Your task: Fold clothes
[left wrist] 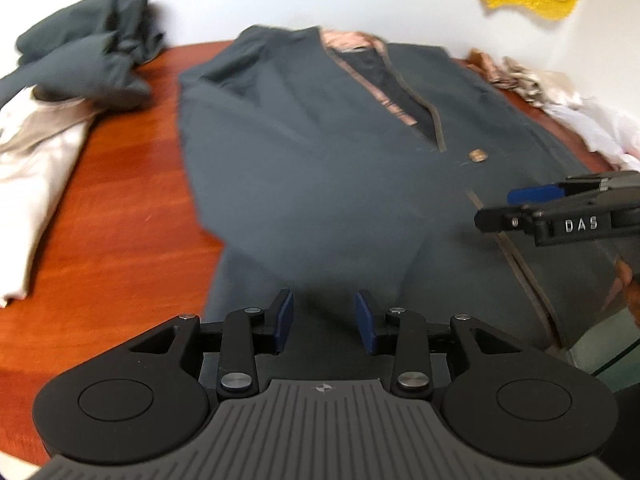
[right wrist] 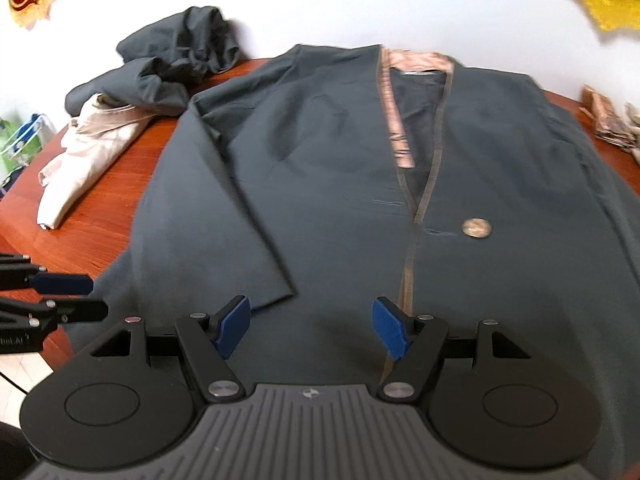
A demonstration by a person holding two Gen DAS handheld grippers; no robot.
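- the dark grey jacket [right wrist: 320, 168] lies flat and spread out in the middle of the brown surface [left wrist: 112, 216], front side up, with one sleeve folded over its front.
- it has a round gold button [right wrist: 476, 227] and a pink strip along the neck.
- the left claw [left wrist: 324, 320] is released, with nothing between its blue pads, just above the jacket's bottom part.
- the right claw [right wrist: 312, 326] is released too, wide and holding nothing, over the jacket's bottom edge.
- a bunched dark cloth [right wrist: 176, 60] and a cream cloth [right wrist: 88, 152] lie to the left of the jacket.
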